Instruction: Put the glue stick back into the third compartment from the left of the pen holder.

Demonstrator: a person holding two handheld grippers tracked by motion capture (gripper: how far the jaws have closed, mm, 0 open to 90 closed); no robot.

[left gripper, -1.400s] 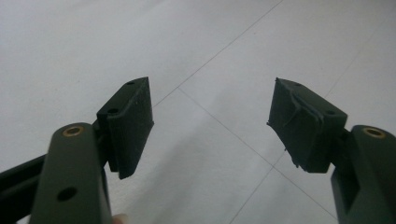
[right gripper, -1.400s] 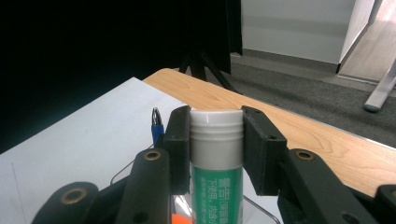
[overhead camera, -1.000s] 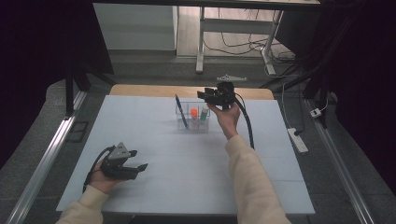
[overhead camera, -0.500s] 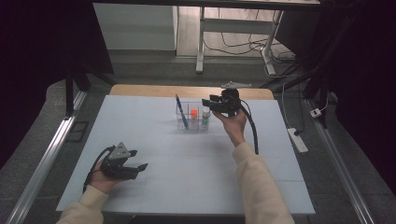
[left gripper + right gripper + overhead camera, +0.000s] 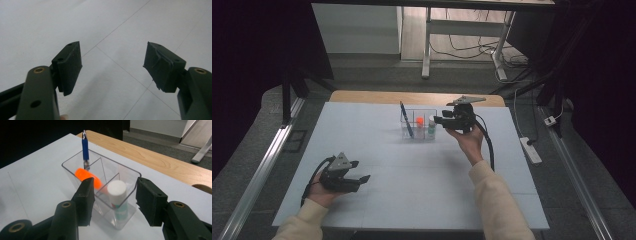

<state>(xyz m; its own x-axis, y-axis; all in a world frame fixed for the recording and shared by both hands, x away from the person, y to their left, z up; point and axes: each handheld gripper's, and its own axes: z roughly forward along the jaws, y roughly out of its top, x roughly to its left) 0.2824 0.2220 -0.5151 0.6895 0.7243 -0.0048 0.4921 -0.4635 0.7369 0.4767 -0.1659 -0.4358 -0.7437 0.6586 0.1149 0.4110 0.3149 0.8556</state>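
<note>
The right tongs (image 5: 113,195), released, hover just before the white-capped tube (image 5: 117,195) in the clear organizer (image 5: 130,176)'s five-o'clock compartment; the next move is probably closing on it. The left tongs (image 5: 112,65) rest spread.

1. From above, my surface (image 5: 412,170) is evenly lit and pale, while the room around it falls into deep dark
2. My left hand-held gripper (image 5: 112,67) looks soft and out of focus up close, casting a faint shadow
3. The orange marker (image 5: 87,177) glows blown-out, its edges blurred
</note>
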